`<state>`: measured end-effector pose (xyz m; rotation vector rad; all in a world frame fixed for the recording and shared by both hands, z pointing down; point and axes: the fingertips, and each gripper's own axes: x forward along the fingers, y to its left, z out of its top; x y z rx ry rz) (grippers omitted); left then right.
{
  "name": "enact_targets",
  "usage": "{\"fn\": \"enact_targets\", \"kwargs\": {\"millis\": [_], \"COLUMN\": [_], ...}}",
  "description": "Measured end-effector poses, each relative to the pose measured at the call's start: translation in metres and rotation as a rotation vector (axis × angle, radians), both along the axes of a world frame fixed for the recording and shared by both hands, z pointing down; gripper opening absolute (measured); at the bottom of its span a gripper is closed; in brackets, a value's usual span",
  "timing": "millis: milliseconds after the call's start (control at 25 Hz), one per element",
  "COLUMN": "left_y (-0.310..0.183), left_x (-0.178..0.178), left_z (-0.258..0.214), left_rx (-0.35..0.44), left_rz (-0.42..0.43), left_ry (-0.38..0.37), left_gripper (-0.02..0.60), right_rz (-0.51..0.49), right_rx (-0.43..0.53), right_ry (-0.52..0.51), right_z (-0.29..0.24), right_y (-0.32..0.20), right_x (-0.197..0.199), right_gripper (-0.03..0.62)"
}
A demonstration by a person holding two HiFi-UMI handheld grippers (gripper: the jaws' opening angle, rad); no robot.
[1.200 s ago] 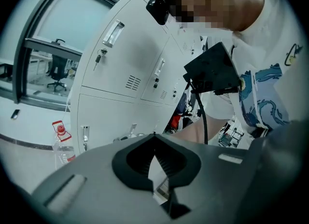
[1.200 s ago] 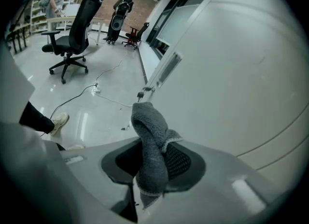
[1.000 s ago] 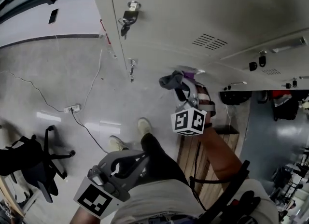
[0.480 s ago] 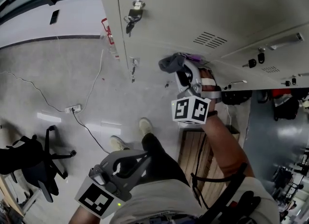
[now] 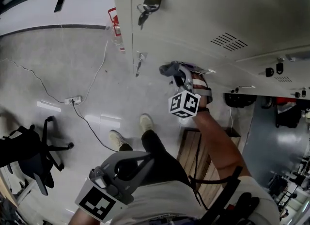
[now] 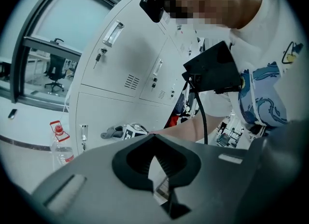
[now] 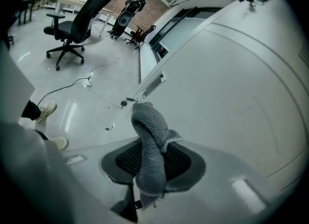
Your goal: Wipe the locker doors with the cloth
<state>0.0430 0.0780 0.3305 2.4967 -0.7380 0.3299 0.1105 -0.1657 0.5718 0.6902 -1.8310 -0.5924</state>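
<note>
1. Head view shows the right gripper (image 5: 178, 73) raised to the locker doors (image 5: 203, 10). Its jaws pinch the grey cloth (image 5: 169, 68). The cloth bunches out past the tips at the pale door face, below the vent slots (image 5: 227, 40) and to the right of the small key (image 5: 139, 63) hanging in a lower lock.
2. Right gripper view confirms the grip. The cloth is clamped between the ribbed pads and flops forward towards the door. From this angle it looks to be on the metal or just off it, and I cannot settle which.
3. Left gripper (image 5: 138, 163) hangs low by the person's waist, well apart from the lockers. In its own view the jaws are pressed together with nothing between them, so it takes no part in the wiping at this moment.
4. My judgement is that the wiping is under way, not finished. The cloth is in hand and sits at one spot on one door. The doors show no streaks or damp patches, so nothing marks which areas have been covered.
5. What seems left is the door above, with the key bunch (image 5: 147, 6) in its lock, and the doors further right with their dark latches (image 5: 271, 69).
6. The next passes call for care round the hanging keys, which stand out from the surface and could snag the loose end of the cloth.
</note>
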Motion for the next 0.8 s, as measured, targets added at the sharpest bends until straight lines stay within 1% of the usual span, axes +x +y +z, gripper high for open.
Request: {"fn": "enact_targets", "kwargs": {"millis": [120,320,600,800], "left_y": [-0.005,-0.013,-0.015,-0.019], "left_x": [-0.005,-0.014,-0.017,-0.021], "left_z": [0.007,0.016,0.029,0.034], "left_rx": [-0.006,-0.022,-0.044,-0.049], "left_rz": [-0.017,-0.054,-0.059,-0.085], "left_ry": [-0.016,-0.036,-0.056,-0.050], "left_gripper": [0.003,0.003,0.003,0.003], "right_rz": [0.019,0.019,0.023,0.013], "right_rx": [-0.041,-0.099,-0.174,-0.213], "right_ry": [0.004,0.038,0.072,0.108], "right_z": [0.032,0.087,0.141,0.172], "right_y": [0.000,0.000,0.000,0.000], "right_x": [0.003,0.003,0.000,0.001], "right_gripper": [0.110,0.110,0.110,0.110]}}
